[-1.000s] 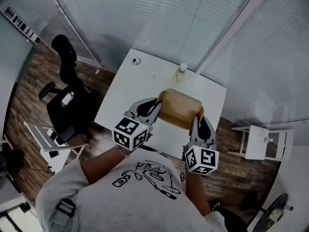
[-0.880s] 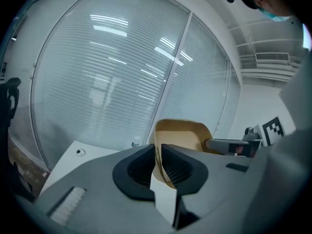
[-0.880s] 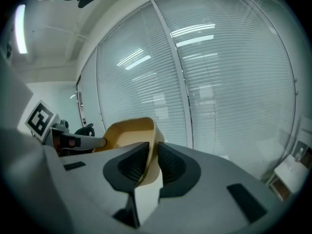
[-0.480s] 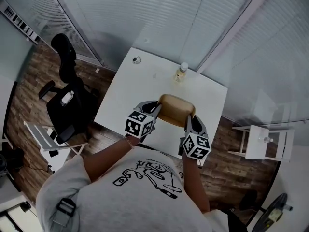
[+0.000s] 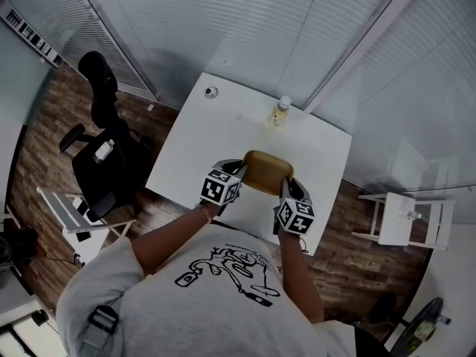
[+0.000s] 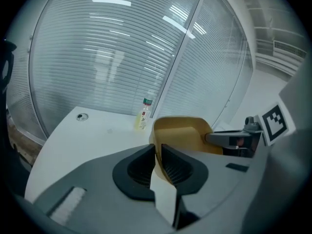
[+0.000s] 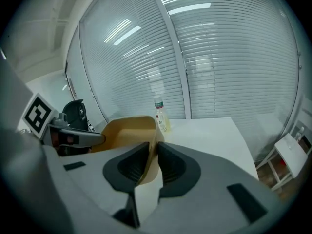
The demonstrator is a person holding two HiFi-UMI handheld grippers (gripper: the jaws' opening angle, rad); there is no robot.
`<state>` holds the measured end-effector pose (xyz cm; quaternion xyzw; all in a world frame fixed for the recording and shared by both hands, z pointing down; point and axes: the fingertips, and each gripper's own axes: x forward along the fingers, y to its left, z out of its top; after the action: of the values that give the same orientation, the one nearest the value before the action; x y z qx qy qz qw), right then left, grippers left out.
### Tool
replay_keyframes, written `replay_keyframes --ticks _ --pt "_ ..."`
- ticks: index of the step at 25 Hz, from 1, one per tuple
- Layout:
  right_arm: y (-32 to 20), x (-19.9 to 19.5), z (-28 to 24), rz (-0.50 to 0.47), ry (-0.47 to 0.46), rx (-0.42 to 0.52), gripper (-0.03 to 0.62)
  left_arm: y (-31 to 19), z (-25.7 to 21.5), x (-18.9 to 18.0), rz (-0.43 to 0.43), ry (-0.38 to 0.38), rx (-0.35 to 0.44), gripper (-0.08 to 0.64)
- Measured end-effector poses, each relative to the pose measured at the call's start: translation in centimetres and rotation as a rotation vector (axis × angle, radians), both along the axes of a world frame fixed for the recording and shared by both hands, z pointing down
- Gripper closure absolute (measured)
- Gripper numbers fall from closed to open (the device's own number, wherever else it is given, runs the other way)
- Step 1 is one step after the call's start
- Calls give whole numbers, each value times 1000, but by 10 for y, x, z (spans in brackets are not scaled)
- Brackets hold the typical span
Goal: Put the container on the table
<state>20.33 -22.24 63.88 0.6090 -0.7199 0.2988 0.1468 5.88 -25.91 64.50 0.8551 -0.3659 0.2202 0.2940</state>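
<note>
Head view shows container (image 5: 266, 171) near table's (image 5: 195, 136) front edge.

Head view: dim, cool-toned, darkening toward the corners; the white table (image 5: 195, 136) is the brightest surface, and shadows on it are faint. Both gripper views: strong fisheye bowing, black vignette at the rim, soft near foreground. Overhead strip lights glare off the blinds (image 6: 97, 57).
</note>
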Motion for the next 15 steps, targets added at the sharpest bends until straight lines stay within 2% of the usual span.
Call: replay_keyframes --ticks 6,15 --pt "-4 -5 42 -12 -6 -87 543 -3 42 -4 -11 -21 -84 525" --pt "-3 -11 100 -38 11 -184 542 -1 100 -9 18 -77 -153 525"
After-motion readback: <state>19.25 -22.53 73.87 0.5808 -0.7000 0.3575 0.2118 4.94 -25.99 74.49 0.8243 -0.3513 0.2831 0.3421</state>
